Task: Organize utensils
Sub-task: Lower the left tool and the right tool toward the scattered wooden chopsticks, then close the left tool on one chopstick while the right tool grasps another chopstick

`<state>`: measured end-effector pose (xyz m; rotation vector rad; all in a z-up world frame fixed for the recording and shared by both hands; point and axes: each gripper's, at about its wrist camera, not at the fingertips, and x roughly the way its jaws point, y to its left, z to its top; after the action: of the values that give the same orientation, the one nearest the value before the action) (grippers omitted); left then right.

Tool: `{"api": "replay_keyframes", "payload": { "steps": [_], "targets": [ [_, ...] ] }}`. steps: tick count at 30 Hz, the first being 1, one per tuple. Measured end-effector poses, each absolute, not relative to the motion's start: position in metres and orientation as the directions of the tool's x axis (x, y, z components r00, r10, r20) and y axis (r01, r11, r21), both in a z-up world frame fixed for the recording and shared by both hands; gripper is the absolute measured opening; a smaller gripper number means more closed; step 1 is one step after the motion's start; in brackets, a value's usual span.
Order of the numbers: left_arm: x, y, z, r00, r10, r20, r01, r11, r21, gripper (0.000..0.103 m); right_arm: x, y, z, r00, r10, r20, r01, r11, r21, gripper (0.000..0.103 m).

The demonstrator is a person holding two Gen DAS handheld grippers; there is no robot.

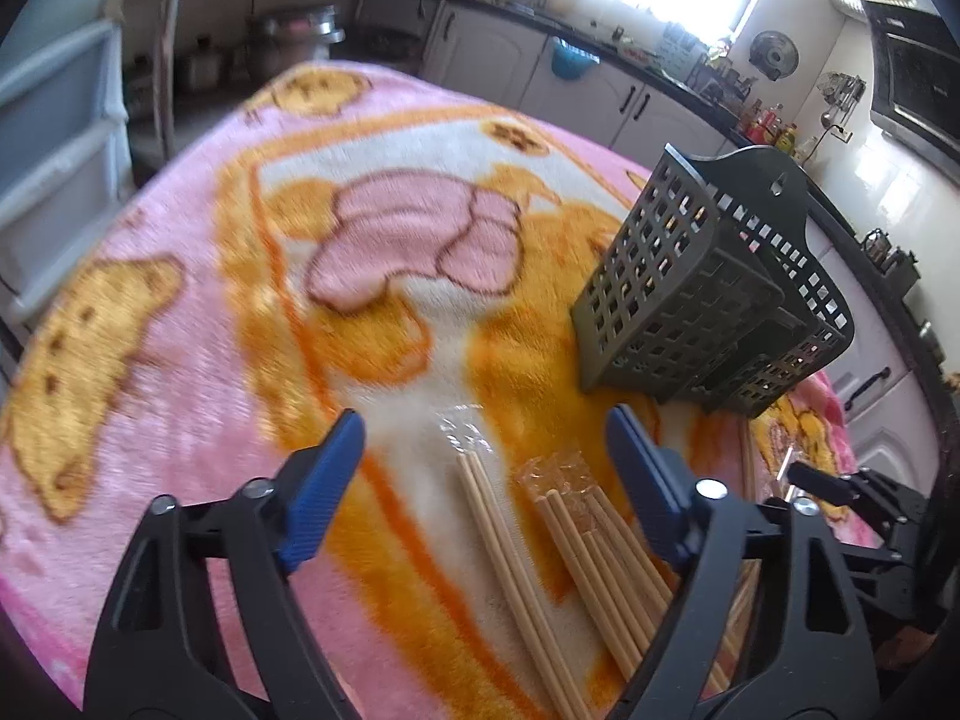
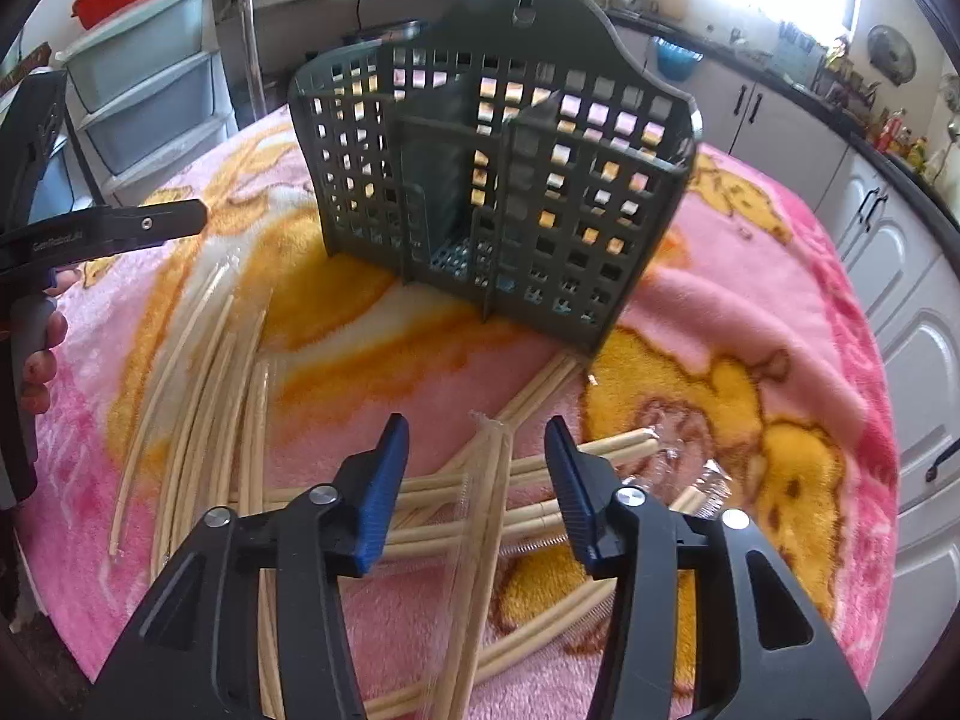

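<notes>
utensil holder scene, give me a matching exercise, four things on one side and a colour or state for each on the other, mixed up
Things:
1. utensil holder
2. wrapped chopsticks
3. blanket
4. right gripper

Descriptions:
A. pink and orange, spread under everything
B. dark green, upright, perforated walls
C. jaws apart, nothing pinched yet
D. pale wood in clear sleeves, lying scattered

Pairs: 1-B, 2-D, 3-A, 4-C
</notes>
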<state>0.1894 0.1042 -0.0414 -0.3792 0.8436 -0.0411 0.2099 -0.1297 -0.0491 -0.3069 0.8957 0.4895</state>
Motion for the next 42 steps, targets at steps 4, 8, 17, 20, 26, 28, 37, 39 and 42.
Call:
{"api": "replay_keyframes", "payload": {
  "steps": [4,8,17,20,26,28,37,39,42],
  "targets": [
    [0.202,0.106,-0.052,0.627,-0.216,-0.749,-0.132,0.917,-0.375,0.067,0.222,-0.128,-0.059,0.478,0.277,-0.833,-0.525,0.851,-0.019,0.032],
    [0.213,0.107,-0.058,0.602,-0.239,-0.762,-0.143,0.906,-0.397,0.058,0.229,-0.13,-0.061,0.46,0.281,-0.842,-0.523,0.852,-0.001,0.016],
    [0.224,0.114,-0.067,0.579,-0.185,-0.794,-0.174,0.923,-0.342,0.014,0.22,-0.145,-0.037,0.489,0.36,-0.794,-0.511,0.857,0.073,0.008],
    [0.222,0.122,-0.068,0.578,-0.19,-0.794,-0.172,0.922,-0.346,0.008,0.214,-0.152,-0.024,0.516,0.389,-0.763,-0.508,0.856,0.093,0.007],
    [0.206,0.123,-0.044,0.631,-0.189,-0.753,-0.139,0.927,-0.349,0.002,0.201,-0.165,0.0,0.563,0.433,-0.704,-0.506,0.854,0.12,0.007],
    [0.199,0.123,-0.029,0.659,-0.201,-0.725,-0.118,0.924,-0.364,0.002,0.196,-0.171,0.01,0.581,0.445,-0.682,-0.505,0.854,0.127,0.007],
    [0.174,0.089,0.037,0.758,-0.266,-0.595,0.038,0.93,-0.366,0.001,0.179,-0.182,0.046,0.647,0.481,-0.592,-0.503,0.853,0.143,0.006],
    [0.17,0.081,0.049,0.769,-0.29,-0.57,0.078,0.927,-0.367,0.001,0.175,-0.186,0.055,0.665,0.485,-0.568,-0.499,0.854,0.146,0.006],
    [0.165,0.069,0.065,0.778,-0.327,-0.536,0.133,0.92,-0.369,0.001,0.168,-0.19,0.064,0.688,0.487,-0.537,-0.495,0.857,0.144,0.006]
  ]
}}
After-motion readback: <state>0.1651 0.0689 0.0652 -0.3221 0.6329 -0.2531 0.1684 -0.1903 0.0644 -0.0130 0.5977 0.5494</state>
